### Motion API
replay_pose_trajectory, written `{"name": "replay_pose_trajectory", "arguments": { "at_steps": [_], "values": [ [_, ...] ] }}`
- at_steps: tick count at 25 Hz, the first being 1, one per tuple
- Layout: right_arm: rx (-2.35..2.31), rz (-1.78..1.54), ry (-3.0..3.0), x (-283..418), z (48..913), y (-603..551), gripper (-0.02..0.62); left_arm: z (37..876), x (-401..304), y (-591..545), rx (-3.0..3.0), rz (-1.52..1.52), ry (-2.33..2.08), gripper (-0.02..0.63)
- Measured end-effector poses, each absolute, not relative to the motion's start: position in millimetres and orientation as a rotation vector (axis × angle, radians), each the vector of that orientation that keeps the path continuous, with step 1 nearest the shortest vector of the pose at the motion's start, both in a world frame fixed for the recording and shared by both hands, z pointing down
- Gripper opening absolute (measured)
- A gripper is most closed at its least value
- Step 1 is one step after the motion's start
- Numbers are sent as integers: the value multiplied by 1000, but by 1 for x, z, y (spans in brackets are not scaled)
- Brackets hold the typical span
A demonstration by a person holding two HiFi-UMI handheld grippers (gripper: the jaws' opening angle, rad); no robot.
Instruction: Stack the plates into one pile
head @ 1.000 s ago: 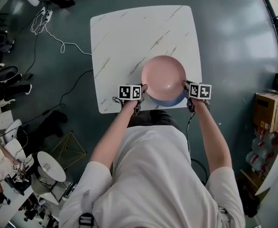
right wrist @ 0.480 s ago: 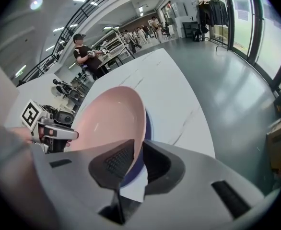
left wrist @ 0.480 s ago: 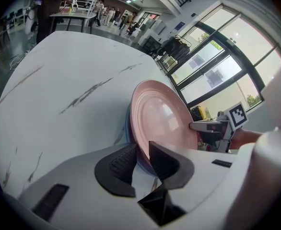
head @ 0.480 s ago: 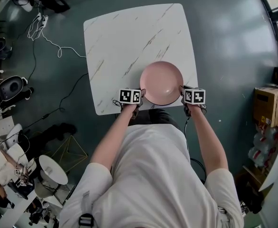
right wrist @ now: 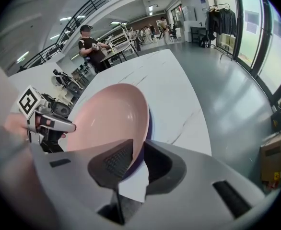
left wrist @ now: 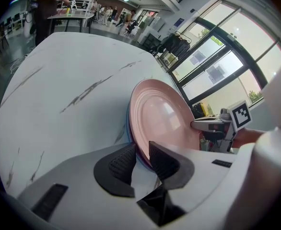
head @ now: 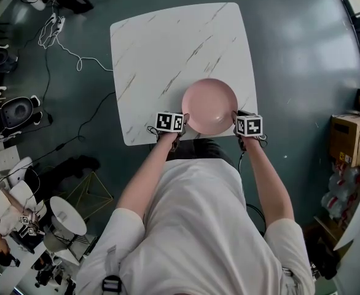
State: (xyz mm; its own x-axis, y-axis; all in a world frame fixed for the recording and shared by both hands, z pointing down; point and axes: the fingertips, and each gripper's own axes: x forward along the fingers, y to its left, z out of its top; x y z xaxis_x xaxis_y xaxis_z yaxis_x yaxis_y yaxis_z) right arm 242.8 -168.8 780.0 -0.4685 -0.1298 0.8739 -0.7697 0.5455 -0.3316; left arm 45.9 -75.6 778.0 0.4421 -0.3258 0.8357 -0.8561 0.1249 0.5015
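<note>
On my head view the pink plate (head: 209,106) sits at the near edge of the marble counter (head: 161,48), toward its right corner. It rests on a blue plate (left wrist: 129,124), of which I only get a thin rim peeking out beneath it in the two gripper views.

My left gripper (head: 183,119) is on the pink plate's left rim and my right gripper (head: 235,119) on its right rim, straight across from each other.

In the left gripper view the jaws are clenched on the pink rim. One ribbed pad lies on the plate's upper face and the other sits below the edge, with the blue rim running down into the same gap. I cannot tell whether that lower pad reaches under the blue plate as well or only under the pink one.

The right gripper view shows the same hold, with the pads grasping the pink rim and a sliver of blue just beside it.

Off the counter's far left corner, loose cables (head: 51,29) lie on the grey floor (head: 303,54), and a cardboard box (head: 346,143) stands well off to the right
</note>
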Motion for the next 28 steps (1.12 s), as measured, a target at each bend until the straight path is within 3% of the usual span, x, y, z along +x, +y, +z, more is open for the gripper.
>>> {"name": "replay_pose_trajectory", "arguments": {
  "at_steps": [12, 23, 28],
  "values": [
    [741, 817, -1932, 256, 772, -164, 124, 777, 37, -65, 1480, 561, -1128, 95],
    [908, 844, -2056, 262, 741, -159, 121, 744, 11, -41, 1574, 553, -1221, 92],
    [943, 896, -2110, 256, 719, -131, 82, 726, -8, -11, 1589, 511, -1287, 60]
  ]
}}
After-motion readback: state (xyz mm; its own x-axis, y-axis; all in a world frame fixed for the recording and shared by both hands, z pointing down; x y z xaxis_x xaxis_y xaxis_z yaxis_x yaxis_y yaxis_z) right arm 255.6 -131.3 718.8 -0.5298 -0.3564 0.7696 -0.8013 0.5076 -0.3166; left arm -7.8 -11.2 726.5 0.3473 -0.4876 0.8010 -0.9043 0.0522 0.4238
